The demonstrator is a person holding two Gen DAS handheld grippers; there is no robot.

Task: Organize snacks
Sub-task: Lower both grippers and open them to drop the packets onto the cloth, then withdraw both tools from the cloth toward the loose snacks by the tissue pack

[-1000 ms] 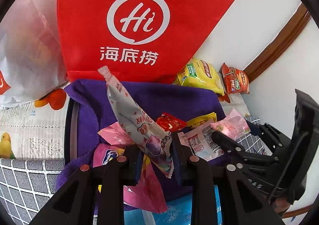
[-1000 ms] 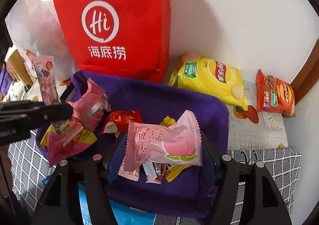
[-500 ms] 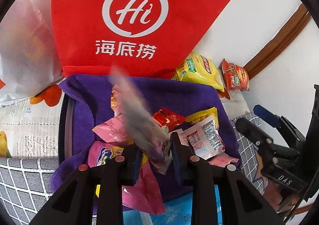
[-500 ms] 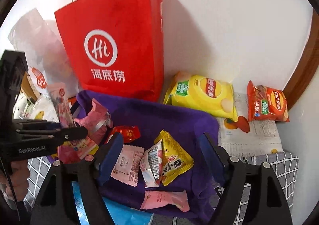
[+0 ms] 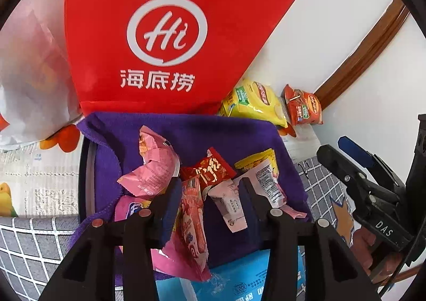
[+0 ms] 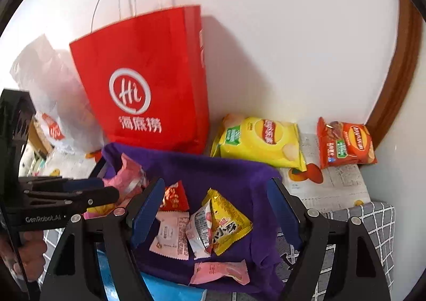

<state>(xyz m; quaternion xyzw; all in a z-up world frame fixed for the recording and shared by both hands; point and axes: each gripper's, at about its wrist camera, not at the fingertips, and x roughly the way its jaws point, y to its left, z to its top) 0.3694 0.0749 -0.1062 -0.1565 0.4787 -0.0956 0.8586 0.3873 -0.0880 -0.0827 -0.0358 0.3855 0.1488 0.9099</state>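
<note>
A basket lined with purple cloth (image 5: 186, 135) (image 6: 213, 167) holds several small snack packets. The jaws of my left gripper (image 5: 210, 194) are opening. A long pink stick packet (image 5: 191, 221) lies loose between them on the pile, close to the left pad. A crumpled pink packet (image 5: 154, 167) and a red packet (image 5: 210, 170) lie just beyond. My right gripper (image 6: 214, 191) hangs open and wide above the basket, holding nothing. Below it lie a yellow packet (image 6: 229, 221), a white-pink packet (image 6: 170, 237) and a pink peach packet (image 6: 221, 271).
A red paper bag (image 6: 149, 88) stands behind the basket against the white wall, beside a white plastic bag (image 5: 32, 74). A yellow chips bag (image 6: 261, 138) and an orange chips bag (image 6: 346, 143) lie at the back right. A blue pack (image 5: 253, 274) lies under the basket's front.
My left gripper has let go of the long pink stick packet, which dropped onto the pile. My right gripper released the pink peach packet into the basket, then rose and drew back.
</note>
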